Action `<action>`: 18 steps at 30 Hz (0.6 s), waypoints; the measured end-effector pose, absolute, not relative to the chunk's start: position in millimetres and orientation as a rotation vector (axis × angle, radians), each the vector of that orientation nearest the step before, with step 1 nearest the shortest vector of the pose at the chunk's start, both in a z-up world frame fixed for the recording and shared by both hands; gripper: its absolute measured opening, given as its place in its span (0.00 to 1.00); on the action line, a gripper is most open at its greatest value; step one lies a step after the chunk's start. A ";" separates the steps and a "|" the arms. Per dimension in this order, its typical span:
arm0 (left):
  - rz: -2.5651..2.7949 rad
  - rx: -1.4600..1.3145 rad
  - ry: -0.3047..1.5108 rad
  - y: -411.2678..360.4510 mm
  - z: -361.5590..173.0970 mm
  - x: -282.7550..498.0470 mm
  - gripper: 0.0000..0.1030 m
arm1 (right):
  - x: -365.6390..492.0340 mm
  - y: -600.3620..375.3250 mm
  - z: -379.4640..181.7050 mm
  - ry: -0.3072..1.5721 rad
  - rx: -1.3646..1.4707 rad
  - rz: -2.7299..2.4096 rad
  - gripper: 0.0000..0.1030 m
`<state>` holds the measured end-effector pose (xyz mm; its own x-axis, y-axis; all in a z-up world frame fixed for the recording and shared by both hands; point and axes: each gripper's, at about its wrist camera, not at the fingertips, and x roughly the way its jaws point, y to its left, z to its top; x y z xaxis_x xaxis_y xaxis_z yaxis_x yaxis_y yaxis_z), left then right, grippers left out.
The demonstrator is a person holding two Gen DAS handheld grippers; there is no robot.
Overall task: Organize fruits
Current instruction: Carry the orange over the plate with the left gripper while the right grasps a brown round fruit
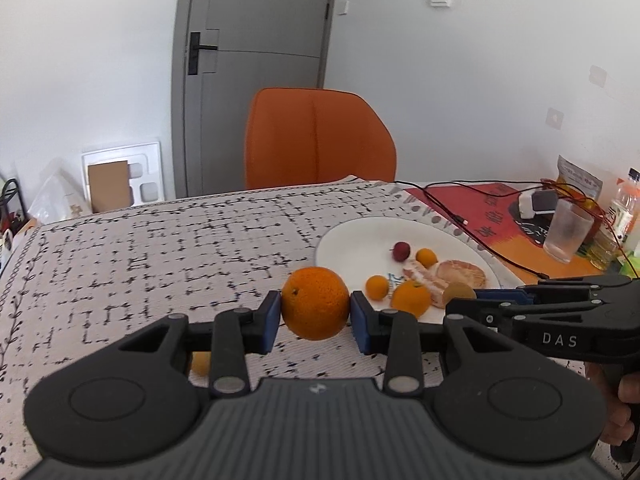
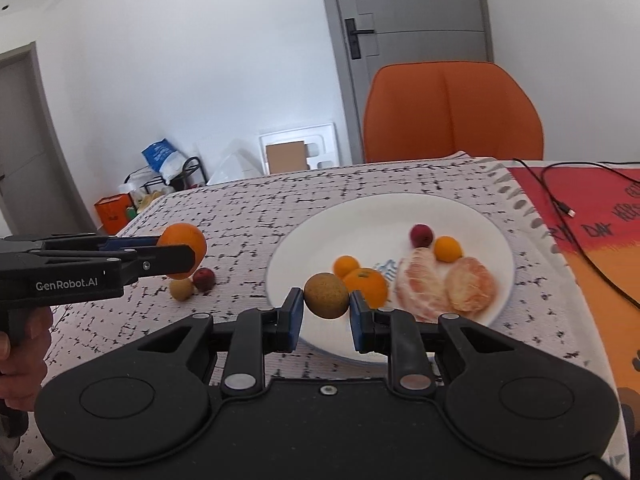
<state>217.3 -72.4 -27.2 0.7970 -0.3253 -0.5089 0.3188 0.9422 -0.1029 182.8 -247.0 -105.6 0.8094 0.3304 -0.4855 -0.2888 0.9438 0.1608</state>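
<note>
My left gripper point(image 1: 315, 312) is shut on a large orange point(image 1: 315, 303), held above the patterned tablecloth just left of the white plate point(image 1: 360, 236). My right gripper point(image 2: 325, 312) is shut on a small brown round fruit point(image 2: 326, 295) over the near rim of the plate point(image 2: 304, 240). On the plate lie a red lychee point(image 2: 421, 235), small oranges point(image 2: 448, 249), a tangerine point(image 2: 366, 284) and peeled citrus pieces point(image 2: 468, 284). Left of the plate, a brown fruit point(image 2: 181, 289) and a red fruit point(image 2: 204, 279) rest on the cloth. A small orange fruit point(image 1: 199, 362) shows under my left gripper.
An orange chair point(image 1: 316, 136) stands behind the table. At the right are a glass point(image 1: 567, 232), bottles point(image 1: 624, 208), a snack bag point(image 1: 578, 176) and loose cables point(image 2: 580, 232) on a red mat. The table's left edge point(image 1: 24, 240) drops to floor clutter.
</note>
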 end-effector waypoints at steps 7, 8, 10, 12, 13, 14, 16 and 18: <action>-0.377 0.009 0.552 -92.6 -27.6 220.2 0.35 | 181.1 -261.0 -111.7 0.539 0.100 0.313 0.22; -0.380 0.013 0.552 -95.2 -27.6 220.8 0.35 | 181.1 -262.7 -112.1 0.540 0.103 0.311 0.22; -0.384 0.018 0.553 -99.7 -27.7 222.7 0.35 | 181.6 -267.2 -114.0 0.540 0.113 0.305 0.23; -0.387 0.025 0.556 -104.5 -28.1 224.1 0.35 | 182.6 -271.1 -116.1 0.543 0.123 0.297 0.25; -0.388 0.029 0.557 -105.8 -28.0 224.7 0.35 | 182.9 -272.9 -117.3 0.543 0.127 0.293 0.27; -0.390 0.032 0.559 -107.9 -28.5 225.4 0.35 | 182.3 -273.9 -118.1 0.540 0.129 0.288 0.28; -0.392 0.037 0.563 -111.0 -29.4 227.4 0.35 | 181.7 -276.9 -119.4 0.536 0.132 0.282 0.28; -0.394 0.041 0.567 -114.3 -30.3 229.4 0.35 | 181.2 -279.6 -119.7 0.537 0.139 0.283 0.28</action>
